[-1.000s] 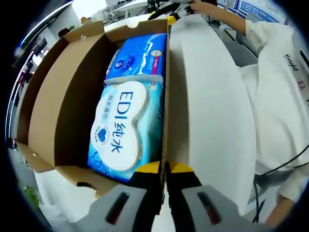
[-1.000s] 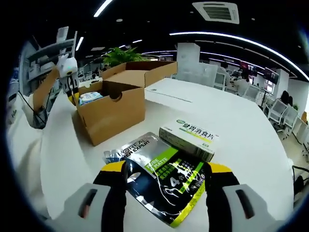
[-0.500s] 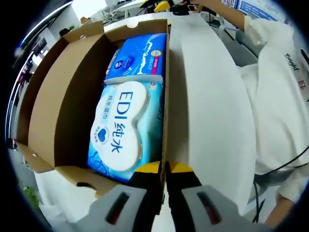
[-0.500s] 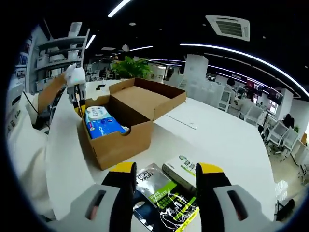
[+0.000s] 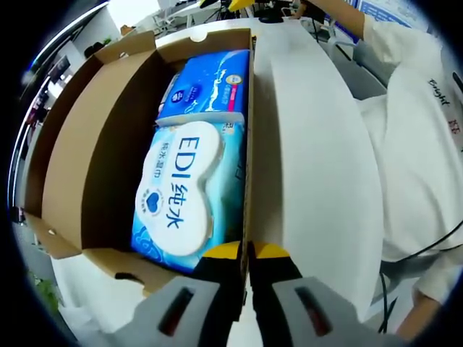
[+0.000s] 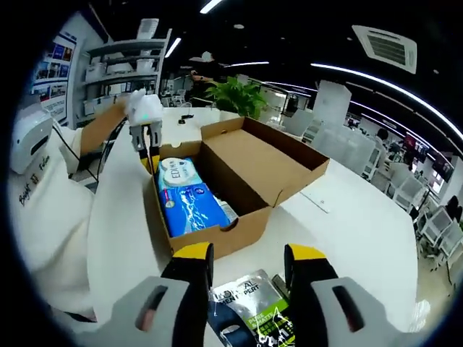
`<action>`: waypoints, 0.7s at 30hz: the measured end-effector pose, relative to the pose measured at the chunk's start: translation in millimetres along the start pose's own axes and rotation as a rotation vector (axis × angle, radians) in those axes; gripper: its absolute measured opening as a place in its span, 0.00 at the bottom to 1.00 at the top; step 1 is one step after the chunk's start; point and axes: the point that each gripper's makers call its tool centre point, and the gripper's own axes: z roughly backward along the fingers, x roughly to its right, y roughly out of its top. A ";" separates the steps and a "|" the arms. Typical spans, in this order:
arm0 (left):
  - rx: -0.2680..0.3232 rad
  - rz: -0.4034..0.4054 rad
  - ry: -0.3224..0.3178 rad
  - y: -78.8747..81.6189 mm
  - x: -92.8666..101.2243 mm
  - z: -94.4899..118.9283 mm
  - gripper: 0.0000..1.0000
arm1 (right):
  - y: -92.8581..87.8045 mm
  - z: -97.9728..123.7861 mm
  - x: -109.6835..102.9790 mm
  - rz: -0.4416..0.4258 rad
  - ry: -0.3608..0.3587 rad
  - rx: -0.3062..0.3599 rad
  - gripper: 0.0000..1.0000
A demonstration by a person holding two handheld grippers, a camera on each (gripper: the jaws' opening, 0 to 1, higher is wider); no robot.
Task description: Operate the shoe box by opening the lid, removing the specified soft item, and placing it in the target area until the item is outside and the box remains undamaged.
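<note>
Sat open on white table (image 6: 376, 231): shoe box (image 6: 246, 155), lid folded back. Lay flat inside box: EDI wipes pack (image 5: 184, 191), smaller blue pack (image 5: 210, 87) beyond it. Pinched box's side wall: left gripper (image 5: 246, 253), jaws nearly closed. Hovered near box front: right gripper (image 6: 246, 256), half open, empty, over foil sachet (image 6: 249, 303).

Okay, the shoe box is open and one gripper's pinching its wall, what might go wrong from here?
1. The left hand-held gripper is shut on the thin side wall of the shoe box; pulling or twisting there may crease or tear the cardboard.
2. The EDI wipes pack and the blue pack beyond it sit snugly between the walls, so lifting one might drag the box or the other pack.
3. The right hand-held gripper hovers open over a foil pouch and might knock it.
</note>
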 end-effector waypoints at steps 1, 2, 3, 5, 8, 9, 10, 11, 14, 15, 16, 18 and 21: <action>0.000 0.000 0.000 0.0 0.1 0.0 0.03 | 2.7 -1.4 -2.8 0.008 0.005 0.002 0.40; 0.000 0.000 0.000 0.0 0.3 -0.1 0.03 | 5.3 -2.7 -4.8 0.018 0.008 0.003 0.40; 0.001 0.000 0.001 0.0 0.4 -0.1 0.03 | 7.9 -4.4 -5.7 0.030 0.007 0.000 0.40; 0.001 0.000 0.001 0.0 0.6 -0.2 0.03 | 10.0 -6.2 -5.5 0.040 0.009 -0.003 0.40; 0.001 0.000 0.000 0.1 1.1 -0.2 0.03 | 12.7 -10.1 -10.4 0.043 0.042 -0.006 0.40; 0.001 0.001 0.000 0.1 1.1 -0.3 0.03 | 12.9 -12.2 -11.0 0.054 0.049 -0.015 0.40; 0.000 0.001 -0.001 0.2 1.3 -0.3 0.03 | 13.3 -13.8 -11.5 0.057 0.053 -0.017 0.39; -0.001 0.001 -0.001 0.2 1.4 -0.4 0.03 | 13.1 -17.2 -14.5 0.063 0.074 -0.027 0.39; -0.003 0.003 -0.004 0.4 1.5 -0.4 0.03 | 16.5 -32.9 -23.4 0.089 0.140 -0.075 0.39; -0.003 0.003 -0.004 0.4 1.6 -0.4 0.03 | 18.1 -37.2 -25.1 0.114 0.153 -0.095 0.39; -0.002 0.002 -0.003 0.5 1.6 -0.4 0.03 | 19.9 -40.6 -27.5 0.132 0.168 -0.110 0.40; 0.007 -0.001 -0.002 1.0 1.6 -0.1 0.03 | 27.5 -47.2 -35.5 0.134 0.206 -0.128 0.41; 0.013 0.001 -0.005 1.4 1.4 0.1 0.03 | 33.4 -52.9 -40.1 0.168 0.231 -0.140 0.41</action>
